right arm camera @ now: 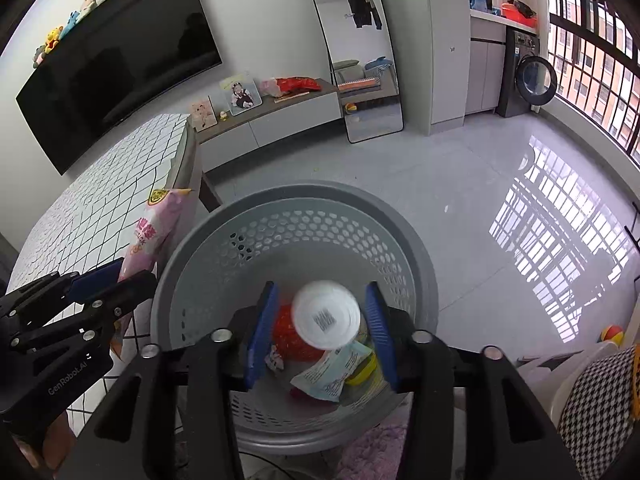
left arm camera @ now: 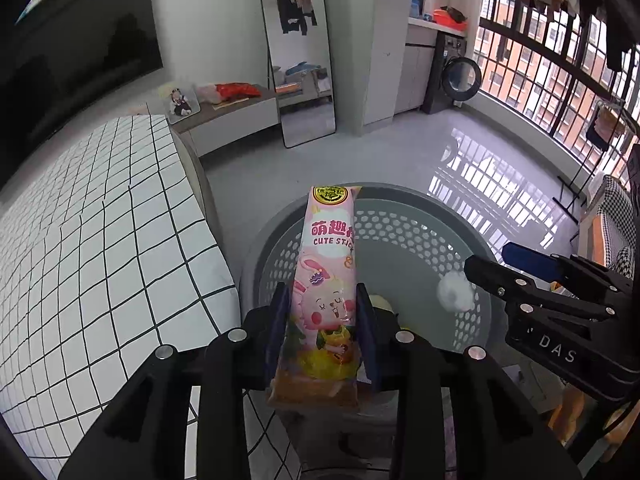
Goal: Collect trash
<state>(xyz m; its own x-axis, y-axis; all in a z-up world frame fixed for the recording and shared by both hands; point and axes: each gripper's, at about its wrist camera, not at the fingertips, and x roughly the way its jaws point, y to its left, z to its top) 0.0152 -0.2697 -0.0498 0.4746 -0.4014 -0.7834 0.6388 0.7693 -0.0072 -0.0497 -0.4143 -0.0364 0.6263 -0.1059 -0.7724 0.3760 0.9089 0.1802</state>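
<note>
A pink snack wrapper (left arm camera: 324, 280) stands upright between the blue pads of my left gripper (left arm camera: 323, 332), over the near rim of the grey perforated basket (left arm camera: 400, 194). The pads sit at its edges and do not squeeze it. My right gripper (right arm camera: 321, 328) hangs open above the basket (right arm camera: 304, 194), with a blurred white cup (right arm camera: 326, 314) loose between its pads and a gap on each side. The left wrist view shows that cup (left arm camera: 454, 292) under the right gripper (left arm camera: 492, 262). In the right wrist view the wrapper (right arm camera: 160, 232) rises from the left gripper (right arm camera: 124, 276).
The basket holds a red item (right arm camera: 288, 336), a pale blue packet (right arm camera: 332, 372) and something yellow (right arm camera: 366, 370). A table with a white grid cloth (left arm camera: 100, 220) borders it on the left. Glossy floor (right arm camera: 460, 184), a mirror, a TV cabinet and a washing machine lie beyond.
</note>
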